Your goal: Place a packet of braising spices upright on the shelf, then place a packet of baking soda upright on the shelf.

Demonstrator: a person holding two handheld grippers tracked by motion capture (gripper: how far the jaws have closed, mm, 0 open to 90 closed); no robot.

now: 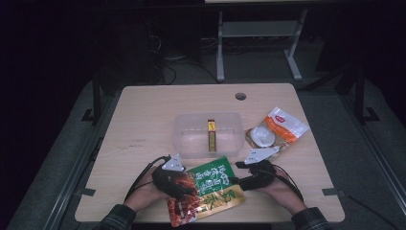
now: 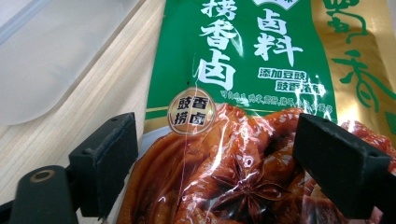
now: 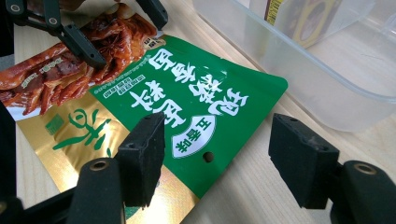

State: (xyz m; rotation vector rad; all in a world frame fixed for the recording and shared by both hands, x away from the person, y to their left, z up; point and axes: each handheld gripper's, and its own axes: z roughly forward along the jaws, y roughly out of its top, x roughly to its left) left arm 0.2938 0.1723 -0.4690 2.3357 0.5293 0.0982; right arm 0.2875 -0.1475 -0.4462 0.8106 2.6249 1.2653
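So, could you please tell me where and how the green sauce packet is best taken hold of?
Probably by the green top edge of the sauce packet, near its hang hole. It lies flat, so the right gripper would do best coming in low from the right, one jaw sliding under that thin edge.

The high view is being kept dim, with only the table being lit from above. The gripper views are being lit brightly and sharply, and glare is being thrown off the shiny packet.

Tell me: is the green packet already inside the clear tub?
No, the packet lies flat on the table in front of the tub.
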